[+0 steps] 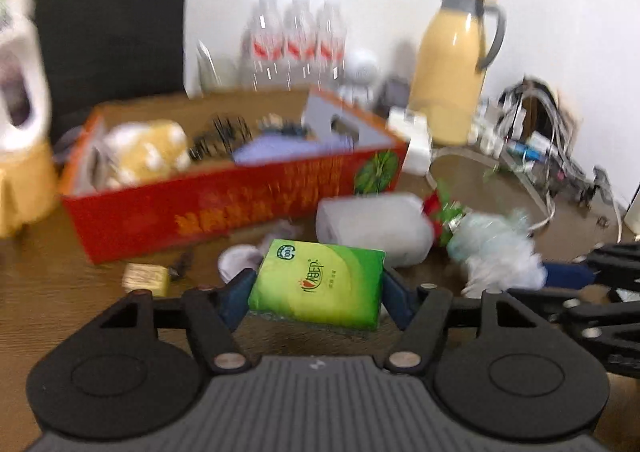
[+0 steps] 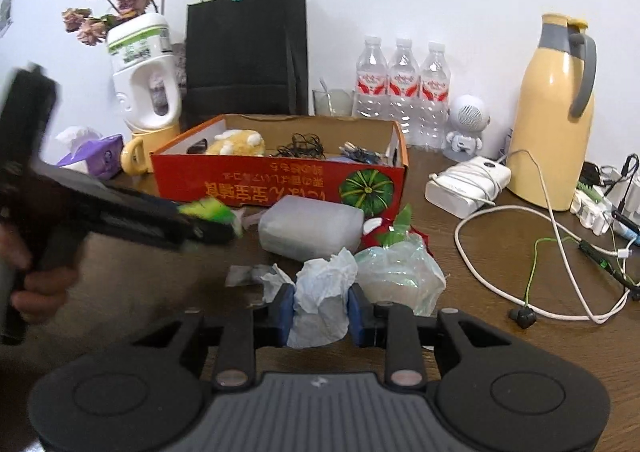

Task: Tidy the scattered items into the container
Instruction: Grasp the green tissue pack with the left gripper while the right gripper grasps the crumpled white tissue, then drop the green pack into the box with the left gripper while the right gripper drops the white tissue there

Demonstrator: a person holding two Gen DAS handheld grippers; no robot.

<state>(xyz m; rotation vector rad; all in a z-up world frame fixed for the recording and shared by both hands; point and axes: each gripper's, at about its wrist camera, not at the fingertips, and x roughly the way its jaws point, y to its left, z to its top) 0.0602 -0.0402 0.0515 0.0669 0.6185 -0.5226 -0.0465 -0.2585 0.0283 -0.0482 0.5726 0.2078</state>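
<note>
My left gripper (image 1: 318, 294) is shut on a green tissue pack (image 1: 320, 280), which sits between the blue pads and clear of the brown table. Behind it stands the red cardboard box (image 1: 236, 211), open on top. It holds a yellow plush toy (image 1: 148, 151), a black cable and other small items. In the right wrist view my right gripper (image 2: 321, 312) is shut on a crumpled white tissue (image 2: 324, 292), in front of the same red box (image 2: 280, 183). At the left of that view, blurred, a hand holds the left gripper (image 2: 208, 226) with the green pack.
A translucent plastic container (image 2: 312, 228) lies on its side before the box, beside a crumpled plastic bag (image 2: 400, 272). A small gold-wrapped block (image 1: 144, 278) lies on the left. At the back are a black paper bag (image 2: 246, 51), water bottles (image 2: 402, 83) and a yellow thermos (image 2: 554, 111). Cables and earphones (image 2: 524, 316) lie at the right.
</note>
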